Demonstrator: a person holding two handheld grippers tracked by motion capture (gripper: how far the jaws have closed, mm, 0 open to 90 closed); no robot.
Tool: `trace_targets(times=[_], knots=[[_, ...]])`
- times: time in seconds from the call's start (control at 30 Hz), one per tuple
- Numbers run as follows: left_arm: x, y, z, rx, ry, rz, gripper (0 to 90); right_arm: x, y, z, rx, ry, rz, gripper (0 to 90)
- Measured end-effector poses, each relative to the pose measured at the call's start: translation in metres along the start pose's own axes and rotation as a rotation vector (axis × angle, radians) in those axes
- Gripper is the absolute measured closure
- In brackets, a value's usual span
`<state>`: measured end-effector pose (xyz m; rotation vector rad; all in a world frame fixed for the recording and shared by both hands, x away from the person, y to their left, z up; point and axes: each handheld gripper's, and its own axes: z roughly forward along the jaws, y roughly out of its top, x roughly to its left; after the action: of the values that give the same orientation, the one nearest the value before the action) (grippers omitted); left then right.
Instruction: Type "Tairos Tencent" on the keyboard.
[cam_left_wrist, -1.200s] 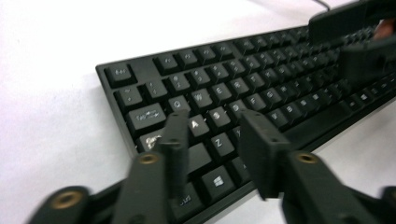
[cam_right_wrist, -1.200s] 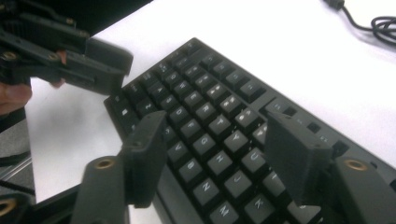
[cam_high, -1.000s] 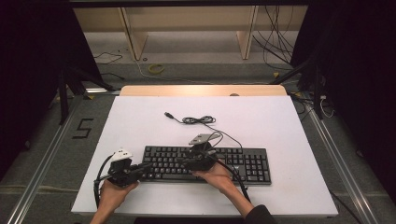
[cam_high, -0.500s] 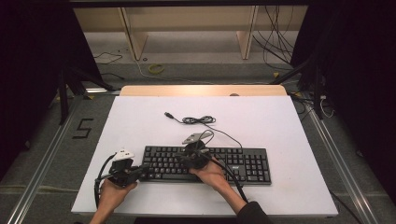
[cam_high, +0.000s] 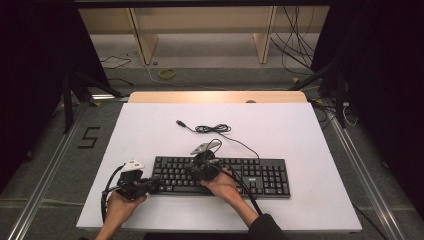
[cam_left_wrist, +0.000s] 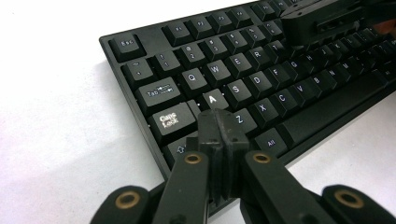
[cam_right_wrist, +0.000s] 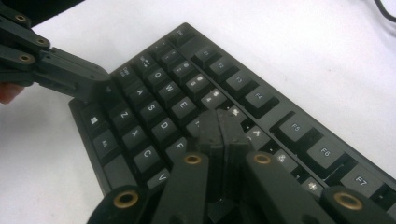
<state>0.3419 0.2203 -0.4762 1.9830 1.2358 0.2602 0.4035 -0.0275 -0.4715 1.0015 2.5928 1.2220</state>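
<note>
Keyboard (cam_high: 220, 175) is laid flat on the white bench (cam_high: 300, 135), near the front edge and a little left of the middle. It is black, and its long side is lined up with the front of the bench. Its thin black cable (cam_high: 212, 129) is seen behind it, partly bunched in a small coil, and the plug end is left loose on the bench.

The left gripper (cam_high: 150, 185) is held at the left end of the keyboard by the left hand (cam_high: 120, 207). In the left gripper view, its jaws are pressed together (nothing is pinched between them), and the closed tip (cam_left_wrist: 217, 128) is placed just over the keys beside Caps Lock (cam_left_wrist: 170, 121), close to the A and Z keys. The jaws have just been closing.

The right gripper (cam_high: 197, 172) is held over the left middle of the keyboard by the right hand (cam_high: 225, 185). In the right gripper view, its jaws are also pressed together with nothing between them, and the tip (cam_right_wrist: 219, 128) is set over the upper letter rows, just below the number keys. These jaws have just been closing too. It cannot be told whether a key is pushed down under either tip.

The two grippers are kept near each other but apart. A dark sleeve (cam_high: 267, 227) is seen at the bottom edge of the high view.
</note>
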Motion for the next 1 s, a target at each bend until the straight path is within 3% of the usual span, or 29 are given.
trace_targets(times=[0.83, 1.0], knots=[[0.0024, -0.0003, 0.0049, 0.029, 0.002, -0.005, 89.5, -0.0026, -0.0017, 0.0081, 0.03, -0.011, 0.002, 90.0], [0.0008, 0.0006, 0.0049, 0.04, 0.014, 0.015, 89.6, -0.0017, -0.0024, 0.0096, 0.028, -0.019, 0.0, 90.0]])
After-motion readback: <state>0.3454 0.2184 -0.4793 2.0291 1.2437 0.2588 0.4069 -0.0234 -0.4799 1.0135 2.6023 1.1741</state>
